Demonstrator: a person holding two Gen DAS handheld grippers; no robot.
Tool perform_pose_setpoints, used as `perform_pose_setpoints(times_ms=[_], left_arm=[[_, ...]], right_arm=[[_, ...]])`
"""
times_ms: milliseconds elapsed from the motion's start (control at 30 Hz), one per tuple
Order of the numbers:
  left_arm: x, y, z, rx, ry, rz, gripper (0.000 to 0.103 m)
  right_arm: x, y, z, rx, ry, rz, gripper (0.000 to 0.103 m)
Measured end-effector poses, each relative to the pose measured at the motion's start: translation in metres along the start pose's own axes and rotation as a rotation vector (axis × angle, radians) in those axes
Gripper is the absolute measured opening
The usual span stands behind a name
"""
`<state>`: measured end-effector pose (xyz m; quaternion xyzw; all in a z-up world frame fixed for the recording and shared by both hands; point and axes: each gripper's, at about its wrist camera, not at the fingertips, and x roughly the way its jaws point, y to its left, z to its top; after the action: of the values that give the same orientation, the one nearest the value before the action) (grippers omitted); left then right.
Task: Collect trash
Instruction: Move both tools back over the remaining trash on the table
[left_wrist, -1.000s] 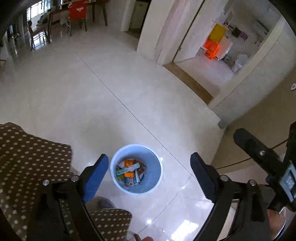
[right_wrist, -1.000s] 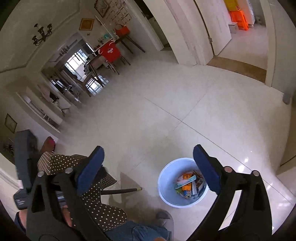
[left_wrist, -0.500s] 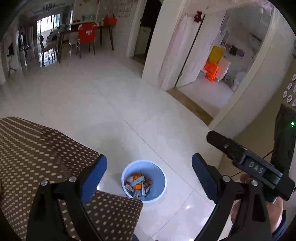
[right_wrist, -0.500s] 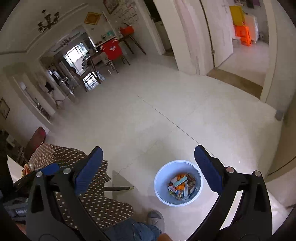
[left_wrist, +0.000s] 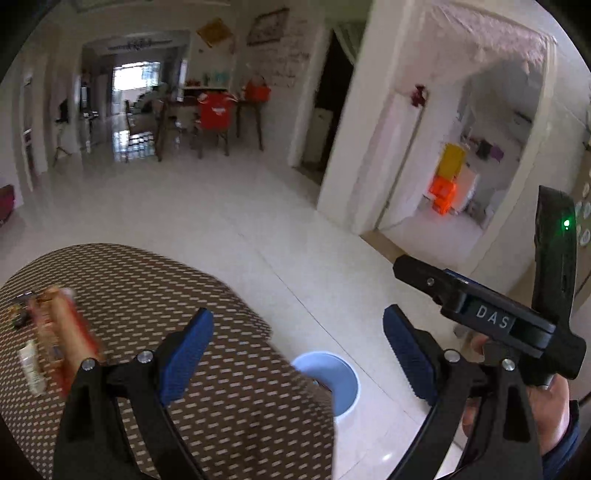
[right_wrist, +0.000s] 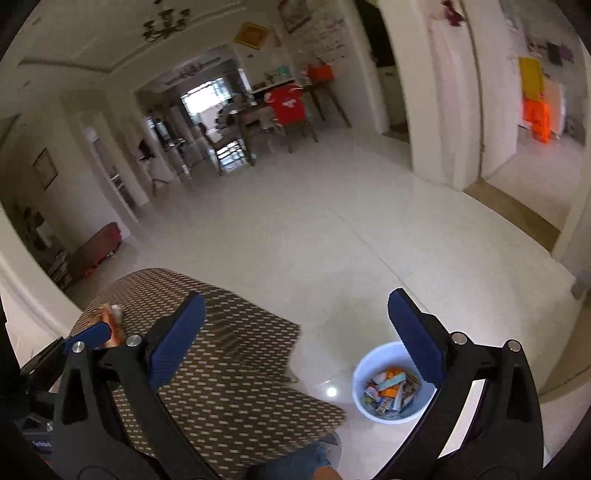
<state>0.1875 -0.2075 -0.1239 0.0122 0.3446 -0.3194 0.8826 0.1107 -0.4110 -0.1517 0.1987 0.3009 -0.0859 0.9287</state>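
Two tools hang open and empty above the brown dotted-cloth worktop (left_wrist: 155, 295). Beside it, the round pale-blue plastic bin (right_wrist: 388, 384) holds wrappers. Remaining red-and-white wrappers (left_wrist: 55, 339) (blurred) lie leftward, long axis running away, nearer the left tool (left_wrist: 295, 354) than the right tool (right_wrist: 295, 332).

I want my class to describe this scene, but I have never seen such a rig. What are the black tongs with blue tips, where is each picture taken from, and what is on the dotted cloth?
No robot here: a person holds one hand-operated gripper in each hand, with a camera on each looking along its fingers. One picture is from the left gripper, the other from the right gripper. Both are open and hold nothing. Below lies a table with a dotted cloth; some blurred wrappers lie at its left end. On the floor stands a pale blue bin, already holding colourful trash.
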Motion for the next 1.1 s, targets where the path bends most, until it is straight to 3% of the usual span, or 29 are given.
perform_pose_setpoints(times_ms=[333,567,733,1000,1100], left_arm=[[-0.076,0.088,-0.022,-0.103,-0.112,0.265,0.091],[-0.083,0.165,-0.052,-0.231,-0.063,0.372,0.091],[-0.075,0.2,-0.069,-0.269,-0.015,0.445,0.091],[-0.029,0.247,-0.07,-0.339,0.097,0.44,0.09],[-0.011,0.25,-0.064,-0.317,0.127,0.432,0.077]], right_arm=[[0.021,0.089,-0.012,-0.127,0.043,0.119,0.097],[0.04,0.142,-0.023,-0.21,0.09,0.18,0.097],[0.054,0.174,-0.038,-0.261,0.137,0.216,0.097],[0.07,0.189,-0.047,-0.298,0.187,0.249,0.097],[0.072,0.191,-0.047,-0.307,0.198,0.253,0.097]])
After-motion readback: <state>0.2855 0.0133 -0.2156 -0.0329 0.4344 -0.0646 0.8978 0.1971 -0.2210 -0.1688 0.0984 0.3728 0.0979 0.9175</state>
